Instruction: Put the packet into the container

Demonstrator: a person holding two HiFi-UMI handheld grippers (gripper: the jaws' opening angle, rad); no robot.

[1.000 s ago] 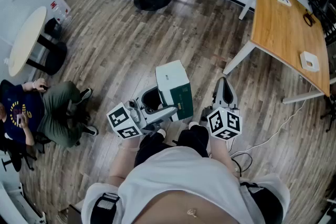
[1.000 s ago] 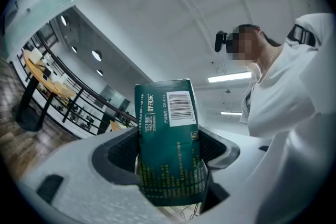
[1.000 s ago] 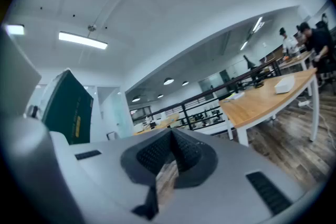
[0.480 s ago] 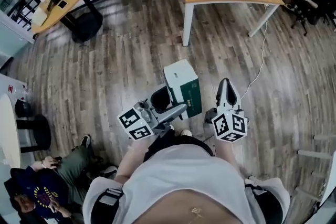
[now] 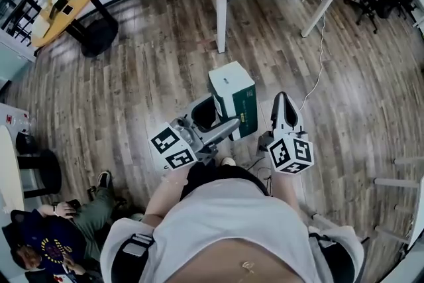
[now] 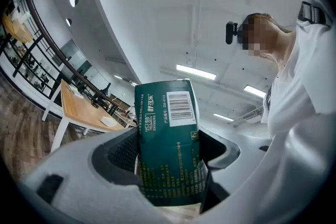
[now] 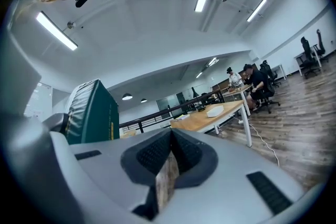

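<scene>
Left gripper (image 5: pixel 224 128) clasps packet (image 5: pixel 233 93) — right gripper (image 5: pixel 283 106) (closed) beside.

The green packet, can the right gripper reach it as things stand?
Probably yes. The packet is clamped in the left gripper with its upper end free, and the right gripper is beside it with nothing between. Its shut jaws would have to open first.

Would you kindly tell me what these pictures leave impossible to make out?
The container: in no view, so its place is unknown.
Fine print on the packet: left gripper view, too small to read.
People at the far desk: right gripper view, too small for detail.
</scene>
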